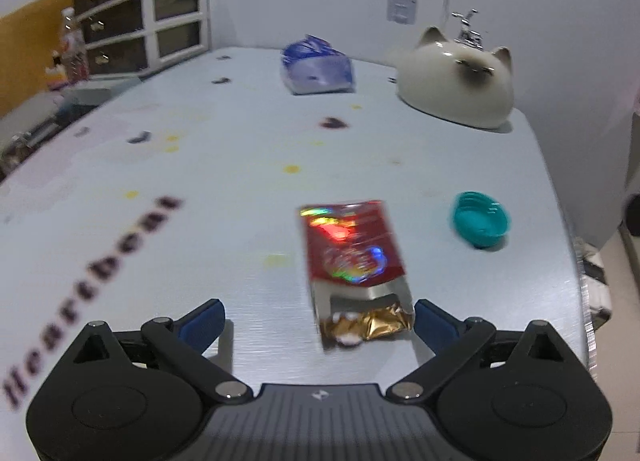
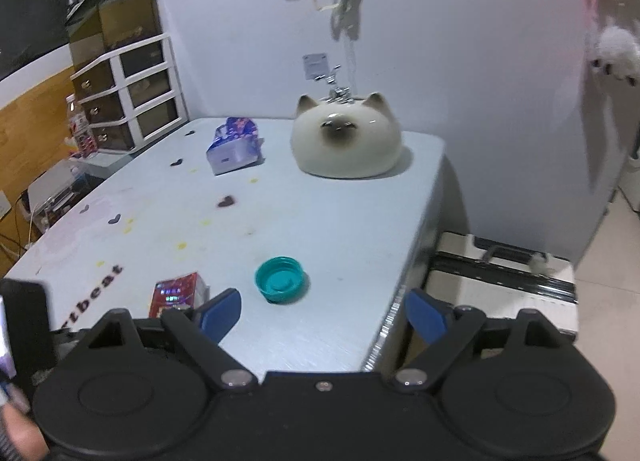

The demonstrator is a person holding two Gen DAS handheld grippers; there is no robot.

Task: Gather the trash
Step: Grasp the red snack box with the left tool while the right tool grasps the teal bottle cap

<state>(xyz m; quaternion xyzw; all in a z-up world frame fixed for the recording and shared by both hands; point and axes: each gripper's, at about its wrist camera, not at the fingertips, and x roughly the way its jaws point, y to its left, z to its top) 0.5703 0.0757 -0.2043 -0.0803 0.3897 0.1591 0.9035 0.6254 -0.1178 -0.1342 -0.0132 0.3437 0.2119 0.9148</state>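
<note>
A red shiny cigarette pack (image 1: 352,257) with torn gold foil at its near end lies on the pale blue table, just ahead of my left gripper (image 1: 318,319), which is open and empty with the pack's near end between its blue fingertips. A teal bottle cap (image 1: 480,223) lies to the pack's right. In the right wrist view the cap (image 2: 280,280) sits just ahead of my open, empty right gripper (image 2: 322,317), with the red pack (image 2: 178,293) to its left by the left finger.
A white cat-shaped ceramic container (image 2: 346,141) and a blue tissue pack (image 2: 236,145) stand at the table's far end. The table's right edge (image 2: 404,301) drops to a white suitcase (image 2: 504,273) on the floor. A drawer unit (image 2: 128,93) stands far left.
</note>
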